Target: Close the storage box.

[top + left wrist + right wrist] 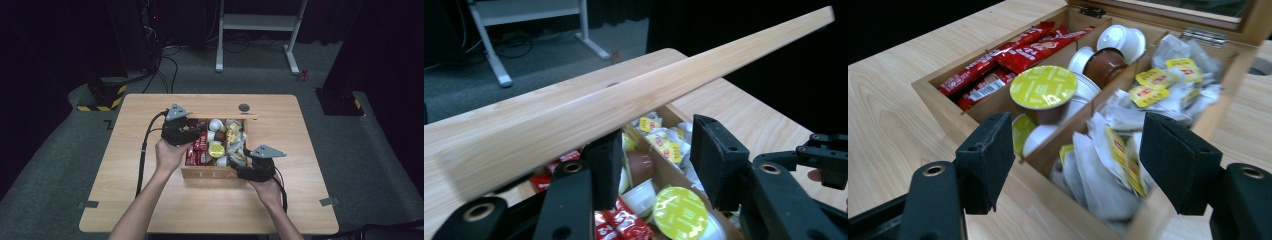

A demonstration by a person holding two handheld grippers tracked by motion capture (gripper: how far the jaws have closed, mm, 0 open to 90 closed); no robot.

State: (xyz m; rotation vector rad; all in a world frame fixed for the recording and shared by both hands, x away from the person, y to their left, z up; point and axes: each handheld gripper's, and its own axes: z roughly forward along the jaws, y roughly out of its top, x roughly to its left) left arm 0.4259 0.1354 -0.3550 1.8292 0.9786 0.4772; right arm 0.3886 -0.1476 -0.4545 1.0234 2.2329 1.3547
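A wooden box marked TEA (pixel 210 175) stands mid-table with its lid (pixel 225 116) raised at the back. It holds red sachets (pixel 1013 47) on the left, capsules in the middle, one with a yellow-green lid (pixel 1043 87), and tea bags (pixel 1113 150) on the right. My left gripper (pixel 197 129) hovers over the box's rear left. Its jaws are open (pixel 656 150) just below the lid's edge (pixel 624 95), with nothing gripped. My right gripper (pixel 240 167) is at the front right corner, open (pixel 1075 150) and wide above the tea-bag compartment.
A round dark grommet (pixel 244 107) sits in the tabletop behind the box. Bare wood lies on both sides of the box and in front of it. Beyond the table are a white desk frame (pixel 260 22) and a black-and-yellow striped base (pixel 102 100).
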